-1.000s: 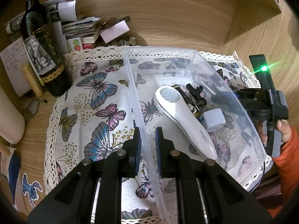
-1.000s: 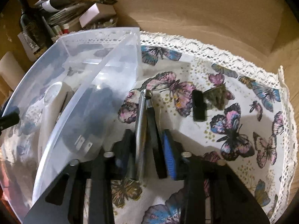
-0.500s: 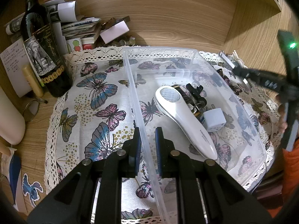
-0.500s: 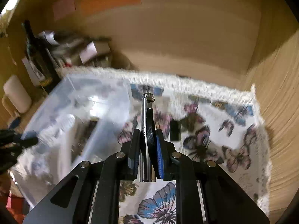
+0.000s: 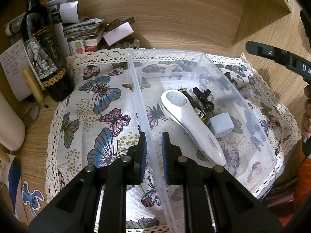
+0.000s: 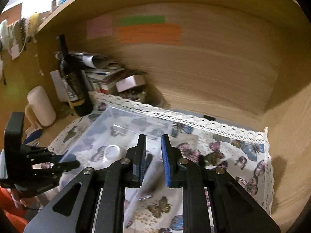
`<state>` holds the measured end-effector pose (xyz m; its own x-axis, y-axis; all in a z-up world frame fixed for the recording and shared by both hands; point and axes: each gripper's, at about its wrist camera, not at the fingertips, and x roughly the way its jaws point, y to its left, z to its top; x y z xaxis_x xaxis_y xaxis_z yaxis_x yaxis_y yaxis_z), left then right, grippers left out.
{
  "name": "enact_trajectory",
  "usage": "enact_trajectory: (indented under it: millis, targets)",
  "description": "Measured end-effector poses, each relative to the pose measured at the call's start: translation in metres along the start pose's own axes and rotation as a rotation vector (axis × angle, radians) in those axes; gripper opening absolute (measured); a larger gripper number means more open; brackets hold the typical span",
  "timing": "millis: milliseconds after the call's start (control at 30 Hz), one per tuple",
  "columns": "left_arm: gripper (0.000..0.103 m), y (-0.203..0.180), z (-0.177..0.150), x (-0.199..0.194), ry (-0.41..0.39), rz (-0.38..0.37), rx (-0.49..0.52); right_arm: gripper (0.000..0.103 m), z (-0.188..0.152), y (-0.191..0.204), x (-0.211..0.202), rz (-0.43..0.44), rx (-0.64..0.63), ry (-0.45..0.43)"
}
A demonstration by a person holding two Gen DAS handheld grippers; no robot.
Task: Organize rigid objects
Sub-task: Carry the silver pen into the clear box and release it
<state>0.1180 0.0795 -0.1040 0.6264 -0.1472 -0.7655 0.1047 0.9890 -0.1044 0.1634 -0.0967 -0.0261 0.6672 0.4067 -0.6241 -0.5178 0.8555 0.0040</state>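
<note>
My left gripper [image 5: 153, 145] is shut on the left wall of a clear plastic bin [image 5: 165, 52]. In the bin lie a white handheld device [image 5: 190, 120], a pale blue cube [image 5: 221, 124] and black clips with keys [image 5: 204, 97]. My right gripper [image 6: 153, 155] hovers high over the bin's right side with its pads close together and nothing standing between them. Below the pads a blurred dark and silver streak [image 6: 144, 195] shows by the bin wall; whether it is the metal tool is unclear. One of the right gripper's fingers [image 5: 272, 56] shows at the right edge of the left wrist view.
The bin [image 6: 120, 114] sits on a butterfly cloth [image 5: 101, 97] with a lace edge. A wine bottle [image 5: 44, 58], piled papers [image 5: 83, 29] and a cream cylinder [image 5: 9, 124] crowd the back left. A small dark object [image 6: 204, 158] lies on the cloth to the right. Wooden walls close the back and right.
My right gripper rose from the cloth and tilted up toward the back wall. The silver tool clamped between its pads half a second ago no longer shows there. The left gripper stayed put.
</note>
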Motion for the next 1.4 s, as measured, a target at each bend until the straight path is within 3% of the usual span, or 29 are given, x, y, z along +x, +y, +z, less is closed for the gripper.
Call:
enact_trajectory:
  millis: [167, 333, 400, 500, 667, 767, 833, 867, 1067, 1400]
  targets:
    - [0.013, 0.001, 0.001, 0.0, 0.001, -0.009, -0.005, 0.013, -0.002, 0.012, 0.008, -0.011, -0.048, 0.015]
    - [0.013, 0.001, 0.001, 0.0, -0.002, -0.01, 0.002, 0.015, -0.01, -0.008, 0.01, -0.062, -0.02, 0.044]
    - [0.013, 0.001, 0.001, 0.001, -0.002, -0.012, 0.0, 0.033, -0.02, -0.021, 0.018, -0.086, 0.011, 0.085]
    - [0.014, 0.001, 0.001, 0.0, -0.004, -0.012, 0.001, 0.05, -0.043, -0.033, 0.037, -0.147, 0.009, 0.155]
    - [0.015, 0.002, 0.001, 0.001, 0.003, -0.011, 0.0, 0.053, -0.084, -0.046, 0.075, -0.128, 0.015, 0.316]
    - [0.015, 0.002, 0.002, 0.002, 0.004, -0.008, 0.001, 0.051, -0.1, -0.05, 0.079, -0.091, 0.066, 0.32]
    - [0.015, 0.002, 0.001, 0.002, 0.003, -0.007, 0.001, 0.031, -0.101, -0.049, 0.075, -0.087, 0.071, 0.308]
    - [0.016, 0.002, 0.002, 0.002, 0.003, -0.004, 0.002, 0.015, -0.1, -0.05, 0.073, -0.07, 0.086, 0.306]
    - [0.016, 0.002, 0.001, 0.002, 0.004, -0.003, 0.003, 0.014, -0.093, -0.052, 0.057, -0.087, 0.124, 0.261]
    - [0.016, 0.002, 0.0, 0.001, 0.003, 0.0, 0.007, 0.014, -0.039, -0.033, -0.002, -0.033, 0.123, 0.047]
